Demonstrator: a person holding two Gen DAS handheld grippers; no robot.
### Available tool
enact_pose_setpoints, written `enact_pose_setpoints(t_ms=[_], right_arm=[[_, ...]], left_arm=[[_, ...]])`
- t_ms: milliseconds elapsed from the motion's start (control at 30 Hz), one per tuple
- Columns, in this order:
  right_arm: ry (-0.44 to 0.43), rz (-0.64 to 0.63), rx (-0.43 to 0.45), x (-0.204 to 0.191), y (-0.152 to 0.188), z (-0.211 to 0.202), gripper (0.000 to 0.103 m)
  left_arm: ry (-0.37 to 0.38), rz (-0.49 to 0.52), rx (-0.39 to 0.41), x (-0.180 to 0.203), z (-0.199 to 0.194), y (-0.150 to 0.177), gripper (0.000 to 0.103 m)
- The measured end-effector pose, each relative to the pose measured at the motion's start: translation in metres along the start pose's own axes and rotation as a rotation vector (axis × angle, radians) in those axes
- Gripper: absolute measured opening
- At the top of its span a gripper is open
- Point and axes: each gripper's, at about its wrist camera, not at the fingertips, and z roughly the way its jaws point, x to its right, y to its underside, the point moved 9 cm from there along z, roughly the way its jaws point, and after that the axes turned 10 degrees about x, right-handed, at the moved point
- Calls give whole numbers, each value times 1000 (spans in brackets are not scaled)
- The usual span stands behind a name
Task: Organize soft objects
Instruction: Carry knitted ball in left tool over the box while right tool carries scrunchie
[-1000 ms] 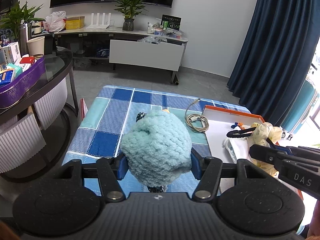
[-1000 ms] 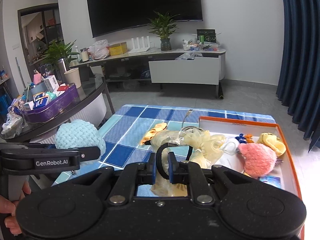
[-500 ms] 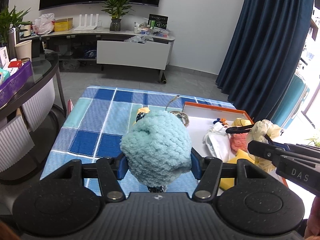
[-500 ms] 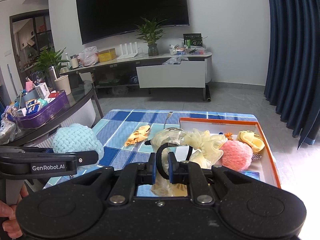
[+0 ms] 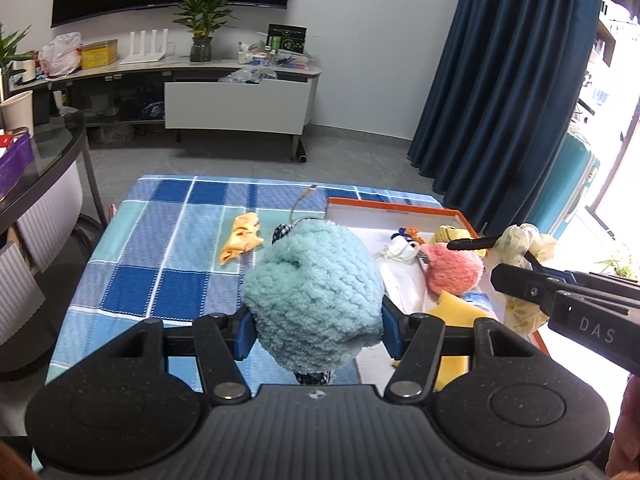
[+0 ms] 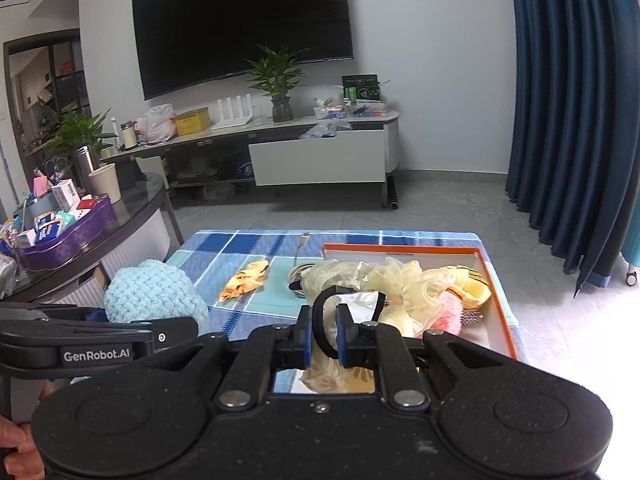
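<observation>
My left gripper (image 5: 316, 332) is shut on a fluffy light-blue knitted plush (image 5: 316, 292), held above the blue checked tablecloth (image 5: 160, 240); the same plush (image 6: 152, 296) shows at the left of the right wrist view. My right gripper (image 6: 323, 336) is shut on a black headband (image 6: 320, 312) with a cream gauze bow (image 6: 400, 284) hanging from it in front of the orange-rimmed box (image 6: 400, 249). In the left wrist view the bow (image 5: 524, 240) hangs at the box's (image 5: 392, 204) right side. The box holds a pink fluffy ball (image 5: 454, 270), yellow pieces and a white item.
An orange-yellow cloth (image 5: 240, 238) and a coiled cable (image 5: 300, 208) lie on the tablecloth left of the box. A glass side table with a purple tray (image 6: 72, 236) stands at the left. Blue curtains (image 6: 568, 100) hang on the right, a TV cabinet at the back.
Both grippers have shifted right with their loads still held. The box now sits nearer the middle of each view, and the orange-yellow cloth has come out from behind the plush.
</observation>
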Motion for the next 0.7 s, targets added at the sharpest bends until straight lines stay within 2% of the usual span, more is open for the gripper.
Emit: enact_pose_setpoints(t_ms=[700], right_arm=[[113,53,37,61,-6,-15,14]], left_arm=[[115,60,-16,60,21,-3,60]])
